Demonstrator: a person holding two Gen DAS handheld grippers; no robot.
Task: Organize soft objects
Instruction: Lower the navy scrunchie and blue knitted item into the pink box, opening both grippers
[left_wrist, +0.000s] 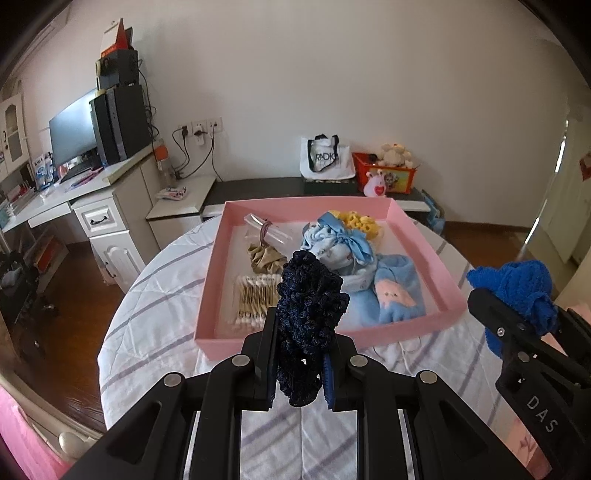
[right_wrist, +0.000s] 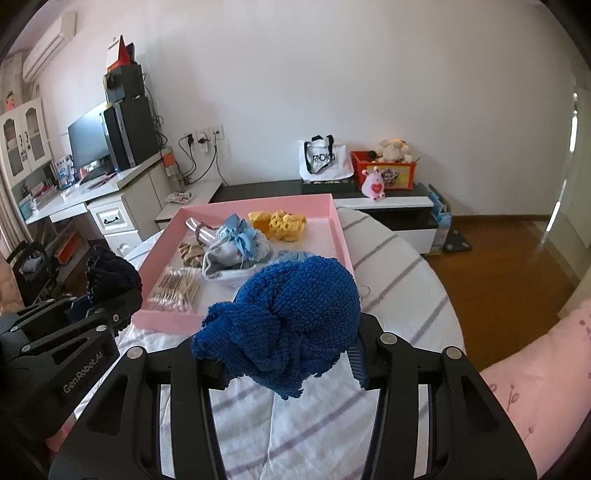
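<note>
My left gripper (left_wrist: 301, 354) is shut on a dark navy scrunchie (left_wrist: 310, 314) and holds it above the table, just in front of the pink tray (left_wrist: 210, 266). My right gripper (right_wrist: 286, 360) is shut on a bright blue fuzzy cloth (right_wrist: 291, 325), also held above the table near the tray's (right_wrist: 341, 229) front right corner. The right gripper with its cloth (left_wrist: 517, 295) shows at the right of the left wrist view. The left gripper's scrunchie (right_wrist: 112, 275) shows at the left of the right wrist view.
The tray holds cotton swabs (left_wrist: 255, 299), a beige scrunchie (left_wrist: 264, 256), a clear tube (left_wrist: 264, 229), light blue fabric items (left_wrist: 336, 247), a blue sock with a pink face (left_wrist: 397, 295) and yellow knit pieces (left_wrist: 360, 221). It sits on a striped round table (left_wrist: 159, 314). A desk (left_wrist: 92, 206) stands left.
</note>
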